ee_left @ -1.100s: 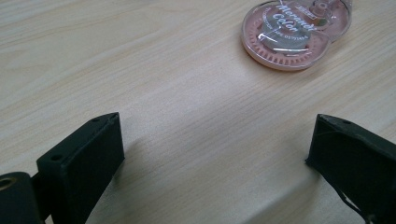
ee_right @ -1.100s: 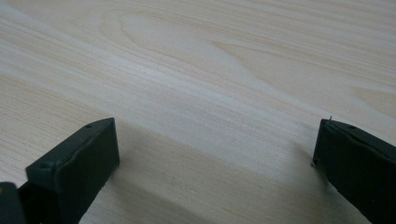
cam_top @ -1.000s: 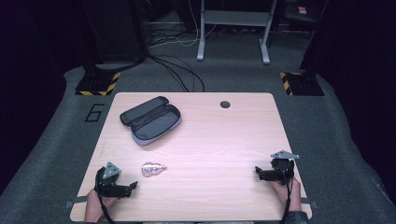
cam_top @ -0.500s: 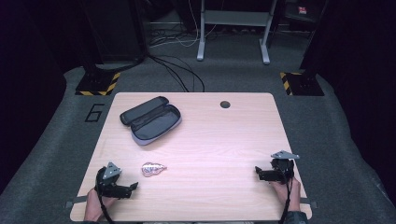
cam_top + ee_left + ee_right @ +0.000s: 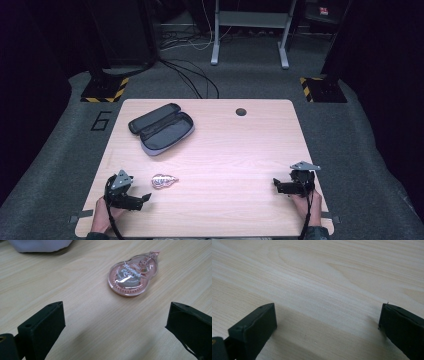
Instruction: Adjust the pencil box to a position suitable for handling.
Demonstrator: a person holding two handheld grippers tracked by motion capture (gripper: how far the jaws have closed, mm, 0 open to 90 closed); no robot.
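Observation:
A small clear-and-pink correction tape dispenser [image 5: 164,180] lies flat on the wooden table [image 5: 225,150], near the front left. My left gripper [image 5: 145,197] rests just left of and in front of it, open, with nothing between its jaws. In the left gripper view the dispenser [image 5: 132,275] lies ahead of the wide-apart jaws, a little to the right. An open dark pencil case [image 5: 161,129] with a grey lining sits at the back left. Near the front right edge my right gripper [image 5: 276,184] is open over bare wood [image 5: 324,290].
A round cable hole [image 5: 241,111] marks the table's back edge. Beyond the table, cables [image 5: 190,75] run over grey carpet, with desk legs [image 5: 215,45] and yellow-black striped stand feet [image 5: 105,92] further back. A pale corner of the pencil case [image 5: 40,245] shows in the left gripper view.

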